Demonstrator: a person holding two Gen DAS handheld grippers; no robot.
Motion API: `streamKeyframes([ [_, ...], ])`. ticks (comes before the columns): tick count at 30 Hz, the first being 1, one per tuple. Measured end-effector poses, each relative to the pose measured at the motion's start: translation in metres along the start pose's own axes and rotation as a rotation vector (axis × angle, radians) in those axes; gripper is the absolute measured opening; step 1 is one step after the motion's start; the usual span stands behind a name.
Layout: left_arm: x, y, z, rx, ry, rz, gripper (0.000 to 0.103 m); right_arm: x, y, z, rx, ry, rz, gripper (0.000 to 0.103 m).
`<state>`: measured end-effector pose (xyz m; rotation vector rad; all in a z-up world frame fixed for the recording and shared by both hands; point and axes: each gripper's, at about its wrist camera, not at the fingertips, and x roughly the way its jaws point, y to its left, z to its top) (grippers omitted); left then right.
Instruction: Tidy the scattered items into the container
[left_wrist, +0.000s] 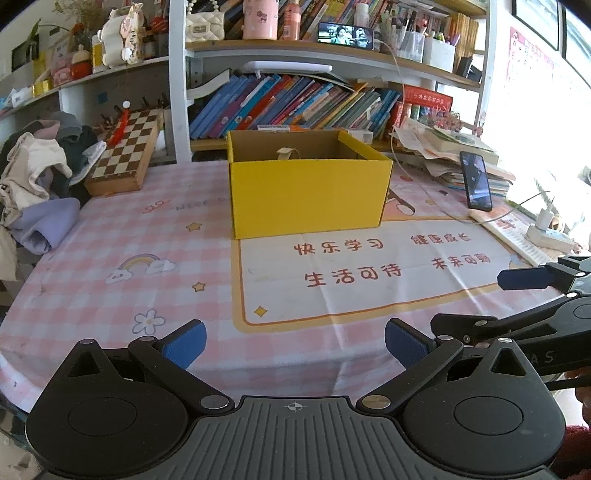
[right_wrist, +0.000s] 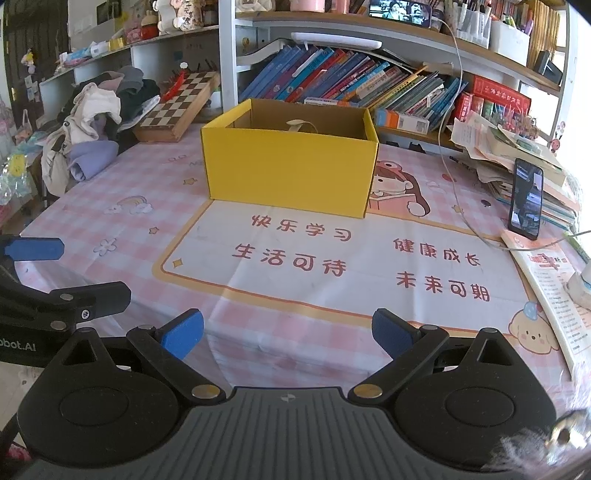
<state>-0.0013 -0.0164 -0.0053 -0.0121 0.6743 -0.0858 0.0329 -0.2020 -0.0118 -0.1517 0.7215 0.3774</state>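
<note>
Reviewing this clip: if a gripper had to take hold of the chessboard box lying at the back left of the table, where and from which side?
Judging from its pose, grip the chessboard box across its thin near edge, coming from the front: it lies tilted with that wooden side facing the open grippers, clothes crowding its left.

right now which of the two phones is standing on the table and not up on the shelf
The dark phone propped upright against the pile of books at the table's right edge. The other phone lies sideways on the upper shelf, its screen lit.

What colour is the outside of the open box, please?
Yellow: the box has brown cardboard inside, clearest in the right wrist view.
</note>
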Motion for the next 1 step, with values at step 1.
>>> streamKeyframes([
  [1,0.0006,-0.0003,0.0005,-0.002,-0.002,-0.002,0.103,0.0004,-0.0004,-0.0001,-0.001,0.002,0.001,0.099],
])
